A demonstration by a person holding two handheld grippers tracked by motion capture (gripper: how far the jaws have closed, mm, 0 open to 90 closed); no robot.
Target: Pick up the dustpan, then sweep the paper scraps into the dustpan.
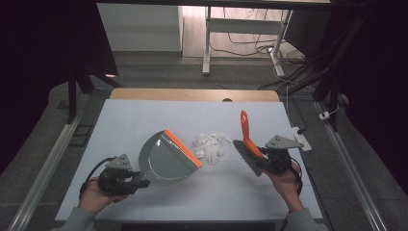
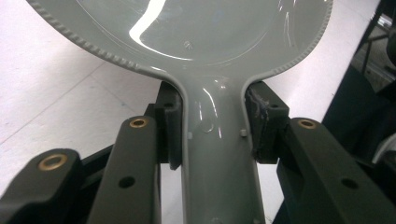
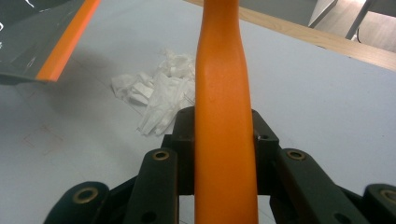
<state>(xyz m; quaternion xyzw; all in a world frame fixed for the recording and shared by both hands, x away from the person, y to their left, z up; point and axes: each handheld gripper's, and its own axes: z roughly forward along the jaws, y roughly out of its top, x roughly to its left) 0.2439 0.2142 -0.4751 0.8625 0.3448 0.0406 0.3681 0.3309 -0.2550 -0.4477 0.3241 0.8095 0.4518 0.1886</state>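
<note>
Both grippers grasp unlabelled tools: left gripper (image 1: 138, 181) the grey dustpan (image 1: 166, 159), right gripper (image 1: 263, 159) the orange-handled brush (image 1: 248, 139).

On the table (image 1: 144, 202): dustpan (image 1: 166, 159) at left, brush (image 1: 250, 144) at right, crumpled paper scraps (image 1: 210, 146) between them, just beside the dustpan's lip

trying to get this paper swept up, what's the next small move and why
Probably bring the brush in the right gripper down just right of the crumpled paper. The dustpan in the left gripper already has its orange lip close beside the paper's left, and the brush is gripped by its handle.
</note>
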